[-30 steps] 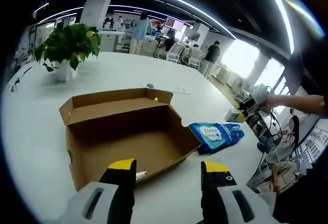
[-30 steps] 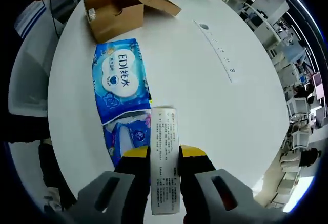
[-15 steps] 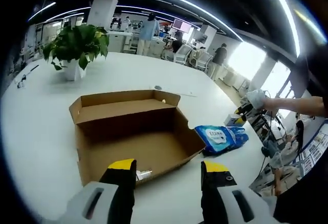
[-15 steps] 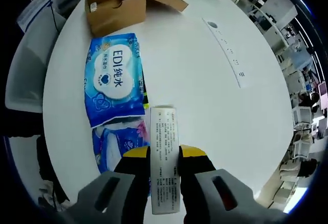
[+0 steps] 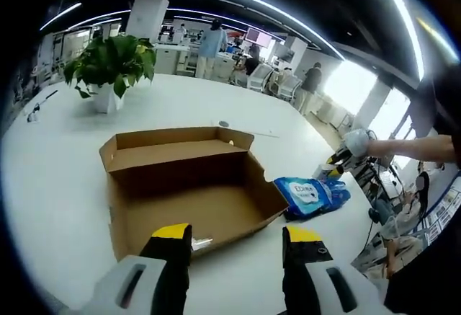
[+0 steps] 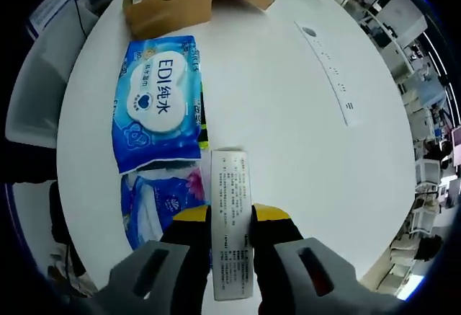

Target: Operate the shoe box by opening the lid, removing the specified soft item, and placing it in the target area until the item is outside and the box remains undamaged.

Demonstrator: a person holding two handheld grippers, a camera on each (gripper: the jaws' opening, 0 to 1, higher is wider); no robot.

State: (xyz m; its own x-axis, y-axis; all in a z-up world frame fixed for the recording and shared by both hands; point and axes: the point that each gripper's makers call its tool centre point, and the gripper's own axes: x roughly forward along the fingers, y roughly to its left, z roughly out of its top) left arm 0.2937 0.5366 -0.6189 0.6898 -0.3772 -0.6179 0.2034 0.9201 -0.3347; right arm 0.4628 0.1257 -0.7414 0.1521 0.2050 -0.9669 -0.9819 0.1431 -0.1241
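The brown cardboard shoe box (image 5: 187,185) lies open on the white table (image 5: 57,185), its lid flap folded back. My left gripper (image 5: 238,234) hovers open just in front of the box, holding nothing. Two blue soft wipe packs (image 5: 310,194) lie to the right of the box. In the right gripper view the upper pack (image 6: 160,102) overlaps the lower one (image 6: 158,203), and the box (image 6: 167,1) sits beyond them. My right gripper (image 6: 230,214) is shut on a small white printed carton (image 6: 230,185), held above the table beside the packs.
A potted green plant (image 5: 108,59) stands at the far left of the table. A thin white strip (image 6: 328,70) lies on the table (image 6: 288,149) to the right. The rounded table edge runs close behind the packs. Office desks and people stand in the background.
The right gripper, still holding the white carton, has come a little lower and nearer to the blue packs. The left gripper view has drifted slightly; the box and packs have stayed put.
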